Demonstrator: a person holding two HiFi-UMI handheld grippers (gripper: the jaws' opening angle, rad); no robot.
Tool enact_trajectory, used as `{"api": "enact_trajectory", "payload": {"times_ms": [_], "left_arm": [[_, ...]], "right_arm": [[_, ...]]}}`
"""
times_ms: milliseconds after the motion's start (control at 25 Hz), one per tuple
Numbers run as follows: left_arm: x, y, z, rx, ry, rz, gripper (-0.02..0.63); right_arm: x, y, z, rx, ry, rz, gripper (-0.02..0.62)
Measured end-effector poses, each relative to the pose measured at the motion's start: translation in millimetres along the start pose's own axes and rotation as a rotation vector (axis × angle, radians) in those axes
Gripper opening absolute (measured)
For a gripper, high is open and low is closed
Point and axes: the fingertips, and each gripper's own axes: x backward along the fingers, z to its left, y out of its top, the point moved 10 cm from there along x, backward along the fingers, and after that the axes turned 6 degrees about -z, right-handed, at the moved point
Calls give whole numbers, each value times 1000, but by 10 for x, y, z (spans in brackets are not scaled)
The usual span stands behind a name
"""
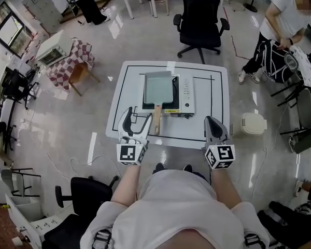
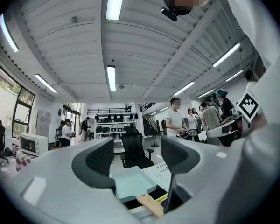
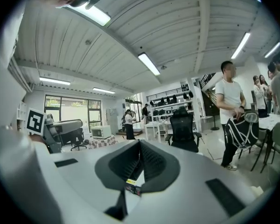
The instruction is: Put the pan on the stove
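1. Grey-green metal makes up the rectangular pan [image 1: 158, 85], which has a wooden handle [image 1: 157, 119]. It sits on the stove [image 1: 185, 95], ahead of the left claw [image 1: 137, 119] and ahead and to the left of the right claw [image 1: 214, 123]. Judged from this position, the placement is already made.
2. Handling, as a judgement: the pan is a stiff, shallow body of light to moderate weight. Its mass lies forward of the handle, so it would dip nose-down if held at the handle's far end. The smooth metal walls would likely slip in a grip, and the wood should give a better bite.
3. Recommended hold: on the handle, close to where it joins the pan. The handle runs back toward the person, and its end lies just beside the left claw's right jaw.
4. Left claw: jaws wide apart and nothing held. The left gripper view shows the pan [image 2: 130, 183] and handle [image 2: 151, 204] low between the jaws.
5. Right claw [image 3: 139, 155]: jaws drawn together and nothing held. It hangs over the near edge of the table [image 1: 217, 113], well apart from the stove.
6. Surroundings:
   - The stove's control panel lies to the right of the pan.
   - A black office chair [image 1: 199, 14] stands beyond the table.
   - A white lidded container [image 1: 254, 122] sits on the floor to the right of the right claw.
   - A standing person [image 1: 280, 30] is farther off on that side.
   - Nothing stands between the left claw and the handle.
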Motion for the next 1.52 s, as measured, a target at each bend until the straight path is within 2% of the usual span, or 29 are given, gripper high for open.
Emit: {"api": "enact_trajectory", "payload": {"times_ms": [280,480,760,1520], "left_arm": [[302,211,156,-54,32,-5,135],[534,251,206,-13,52,14,11],[600,317,332,22,79,37,11],[520,178,389,108,79,80,11]], "right_arm": [[65,324,113,27,-36,-42,8],[139,470,230,23,-60,-84,8],[156,550,347,13,-56,-77,8],[54,523,518,22,-47,-60,8]]}}
